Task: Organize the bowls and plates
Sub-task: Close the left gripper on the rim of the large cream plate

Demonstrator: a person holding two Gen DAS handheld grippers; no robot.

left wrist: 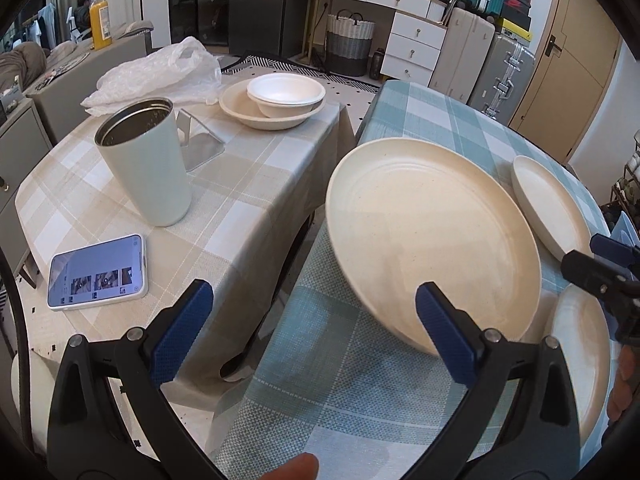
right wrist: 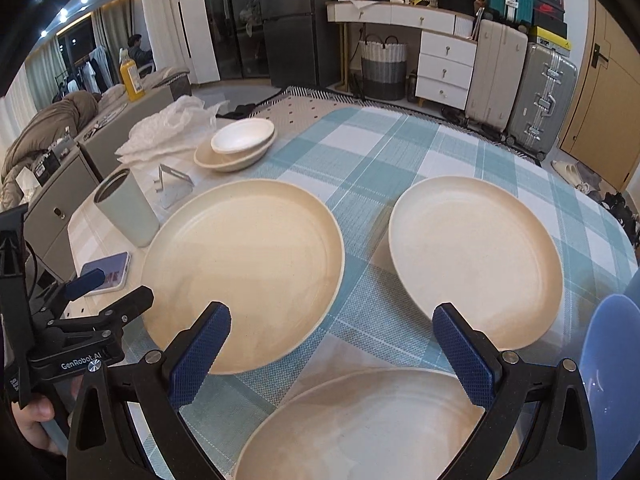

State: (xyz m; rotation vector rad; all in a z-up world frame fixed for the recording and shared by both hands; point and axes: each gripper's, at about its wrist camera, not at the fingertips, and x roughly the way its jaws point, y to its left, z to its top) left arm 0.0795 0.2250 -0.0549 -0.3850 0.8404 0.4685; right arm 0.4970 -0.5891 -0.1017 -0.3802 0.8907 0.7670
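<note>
Cream, speckled large plate [right wrist: 244, 272] lies flat on checked cloth [right wrist: 360, 320].

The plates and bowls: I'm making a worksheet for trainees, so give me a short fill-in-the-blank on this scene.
1. The white bowl sits inside a beige ___.
2. The number of beige plates on the blue checked tablecloth is ___.
3. Both the left gripper and right gripper are ___.
4. The phone lies next to the pale green ___.

Missing words: bowl; three; open; tumbler
</note>
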